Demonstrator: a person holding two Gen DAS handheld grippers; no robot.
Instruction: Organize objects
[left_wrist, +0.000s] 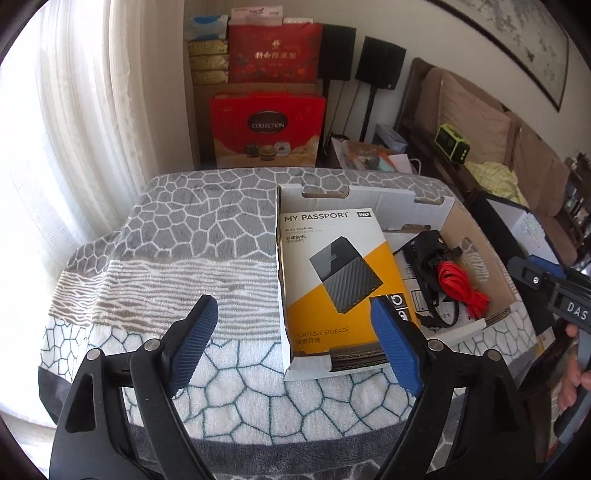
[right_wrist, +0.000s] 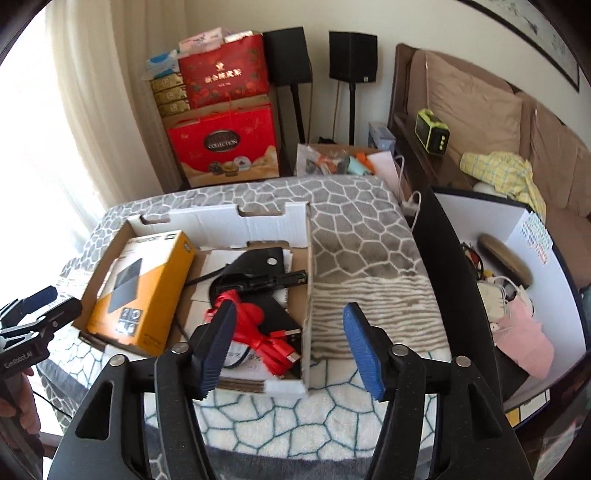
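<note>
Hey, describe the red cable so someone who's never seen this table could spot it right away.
On the table covered by a grey and white blanket sits an open cardboard box. Inside it, right of the yellow hard drive box, lies the red cable, bundled against black items. It is the only bright red thing in the box.

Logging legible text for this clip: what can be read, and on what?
"MY PASSPORT", "WD", "Auto backup.", "PORTABLE STORAGE": yellow-and-white hard-drive carton.
"COLLECTION": red gift bag on the floor.
"DAS": right tongs, side label.
"GenRobot.AI": left tongs, body.
Chinese print: too small.
</note>
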